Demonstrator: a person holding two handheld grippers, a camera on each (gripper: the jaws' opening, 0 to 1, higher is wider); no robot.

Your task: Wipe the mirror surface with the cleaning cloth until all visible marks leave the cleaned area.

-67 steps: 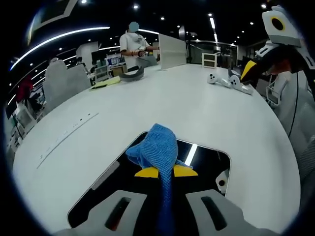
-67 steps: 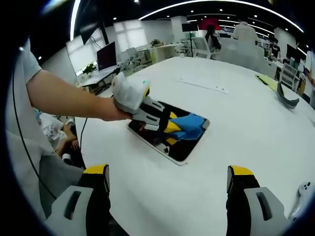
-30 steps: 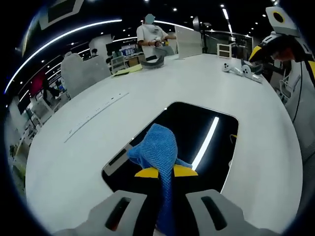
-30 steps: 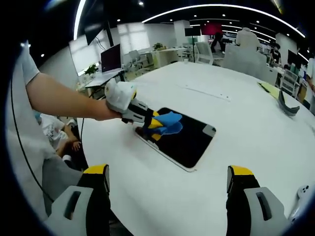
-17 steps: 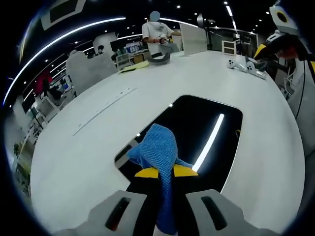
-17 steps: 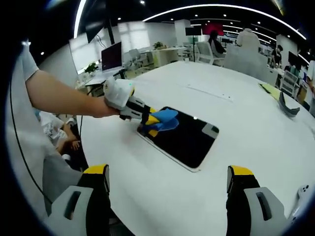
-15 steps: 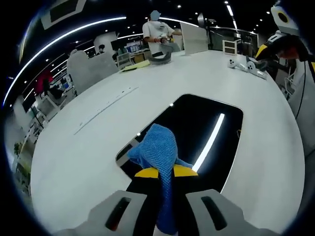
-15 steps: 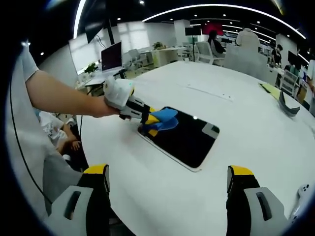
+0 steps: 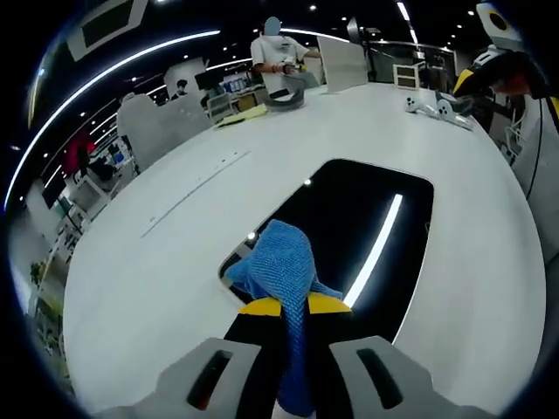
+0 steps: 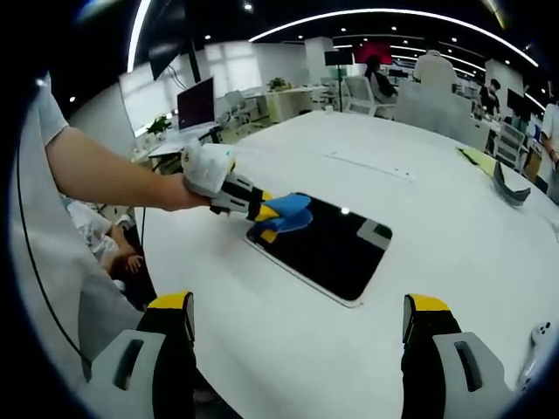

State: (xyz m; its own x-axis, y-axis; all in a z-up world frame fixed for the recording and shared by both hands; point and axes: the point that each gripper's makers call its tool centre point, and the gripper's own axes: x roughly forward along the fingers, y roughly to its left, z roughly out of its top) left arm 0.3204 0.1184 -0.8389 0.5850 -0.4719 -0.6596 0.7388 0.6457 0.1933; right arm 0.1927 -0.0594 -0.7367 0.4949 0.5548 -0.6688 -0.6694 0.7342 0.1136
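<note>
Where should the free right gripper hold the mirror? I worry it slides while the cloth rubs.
Probably the bare corner of the mirror farthest from the cloth. The mirror lies flat on the table, too thin to pinch, so the open right gripper would likely press down from above, clear of the left gripper.

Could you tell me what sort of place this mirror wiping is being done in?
Probably an open-plan office or lab: a large white table, desks with a monitor, office chairs and ceiling strip lights.

Bare white table (image 10: 410,262) lies open all around the mirror (image 10: 327,244), whose dark glass is clear beyond the cloth (image 10: 286,210) bunched at its near corner.
</note>
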